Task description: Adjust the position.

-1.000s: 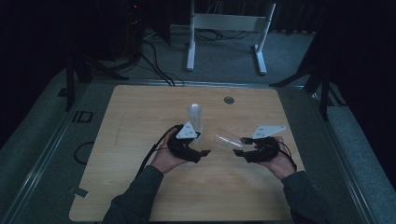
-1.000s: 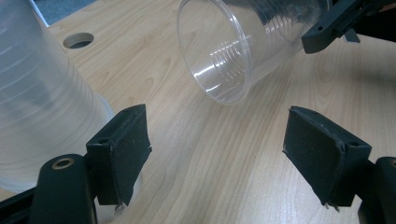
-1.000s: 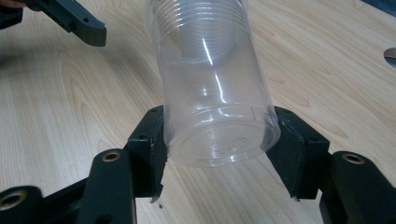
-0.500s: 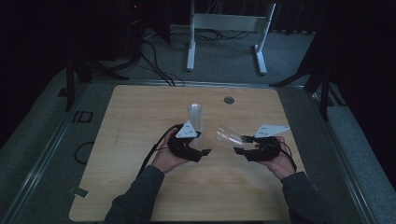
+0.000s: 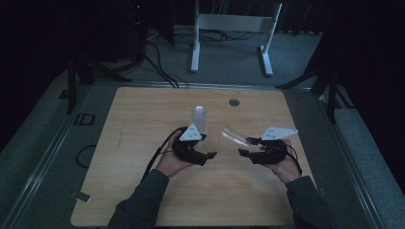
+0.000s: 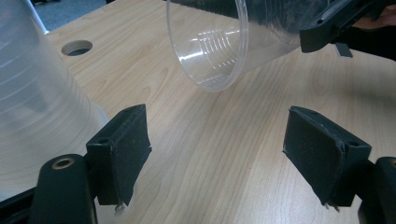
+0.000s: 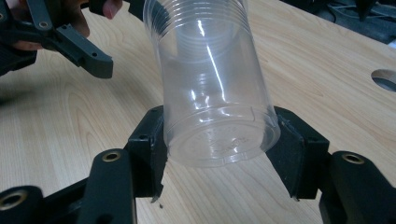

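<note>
My right gripper (image 7: 219,149) is shut on the base of a clear plastic cup (image 7: 210,70). The cup (image 5: 233,135) is tilted above the wooden table (image 5: 143,119), its mouth toward my left gripper (image 5: 206,146). In the left gripper view the cup's open rim (image 6: 219,46) hangs ahead of my left gripper (image 6: 217,158), which is open with nothing between its pads. A second translucent cup (image 5: 199,117) stands on the table just beyond the left gripper and widens toward the tabletop (image 6: 32,102).
A round cable hole (image 5: 233,102) sits near the table's far edge. Cables and a white stand (image 5: 229,28) are on the floor beyond the table. A metal frame runs along the table's sides.
</note>
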Demonstrator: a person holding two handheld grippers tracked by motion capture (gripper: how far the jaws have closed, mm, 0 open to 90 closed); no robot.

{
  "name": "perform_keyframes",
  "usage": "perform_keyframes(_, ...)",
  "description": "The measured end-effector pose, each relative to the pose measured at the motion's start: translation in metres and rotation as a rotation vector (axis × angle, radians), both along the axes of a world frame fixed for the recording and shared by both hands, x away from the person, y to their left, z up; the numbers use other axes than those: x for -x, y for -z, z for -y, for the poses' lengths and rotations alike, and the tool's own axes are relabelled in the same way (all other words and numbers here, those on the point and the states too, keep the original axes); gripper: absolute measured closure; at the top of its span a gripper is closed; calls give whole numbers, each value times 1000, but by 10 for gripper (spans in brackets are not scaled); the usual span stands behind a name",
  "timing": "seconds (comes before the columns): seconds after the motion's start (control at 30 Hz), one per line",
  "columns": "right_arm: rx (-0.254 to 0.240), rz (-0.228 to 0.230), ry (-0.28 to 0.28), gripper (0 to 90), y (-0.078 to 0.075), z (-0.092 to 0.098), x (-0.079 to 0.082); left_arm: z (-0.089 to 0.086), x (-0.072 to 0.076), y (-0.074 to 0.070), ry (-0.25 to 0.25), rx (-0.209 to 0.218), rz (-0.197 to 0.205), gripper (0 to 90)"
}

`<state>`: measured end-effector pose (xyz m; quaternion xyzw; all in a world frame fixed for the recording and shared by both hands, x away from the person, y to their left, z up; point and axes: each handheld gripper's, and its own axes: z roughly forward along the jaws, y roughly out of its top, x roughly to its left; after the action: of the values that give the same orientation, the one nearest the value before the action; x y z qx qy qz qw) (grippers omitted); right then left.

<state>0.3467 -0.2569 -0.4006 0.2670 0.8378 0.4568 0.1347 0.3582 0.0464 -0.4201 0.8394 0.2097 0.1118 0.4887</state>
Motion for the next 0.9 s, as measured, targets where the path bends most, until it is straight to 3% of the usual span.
perform_keyframes(0.9,-116,40,-10,419,-2,-5,6,-2,-1,-3,4,38,-13,227)
